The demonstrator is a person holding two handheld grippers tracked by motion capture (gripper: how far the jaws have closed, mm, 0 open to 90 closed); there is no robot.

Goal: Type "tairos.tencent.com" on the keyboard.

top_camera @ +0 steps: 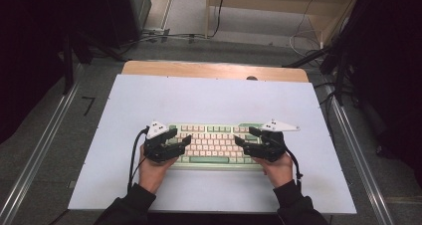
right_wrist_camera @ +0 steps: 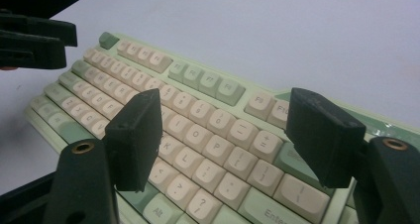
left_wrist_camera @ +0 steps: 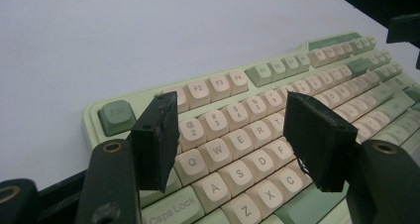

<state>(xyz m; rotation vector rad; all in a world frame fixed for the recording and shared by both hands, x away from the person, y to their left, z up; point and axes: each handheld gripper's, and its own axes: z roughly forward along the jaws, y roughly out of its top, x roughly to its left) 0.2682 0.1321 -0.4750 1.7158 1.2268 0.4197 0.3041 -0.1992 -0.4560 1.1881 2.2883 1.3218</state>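
A big white sheet [top_camera: 209, 98] covers most of the table. At the far edge, a strip of the brown wooden table [top_camera: 214, 69] peeks out, with a small dark spot [top_camera: 252, 77] on it. Gray floor [top_camera: 59, 135] lies on both sides. A shiny metal rail [top_camera: 37, 158] runs along the left and another [top_camera: 356, 150] along the right. Farther back stands a light wooden frame [top_camera: 278, 6], with thin cords [top_camera: 298, 38] on the floor near it.
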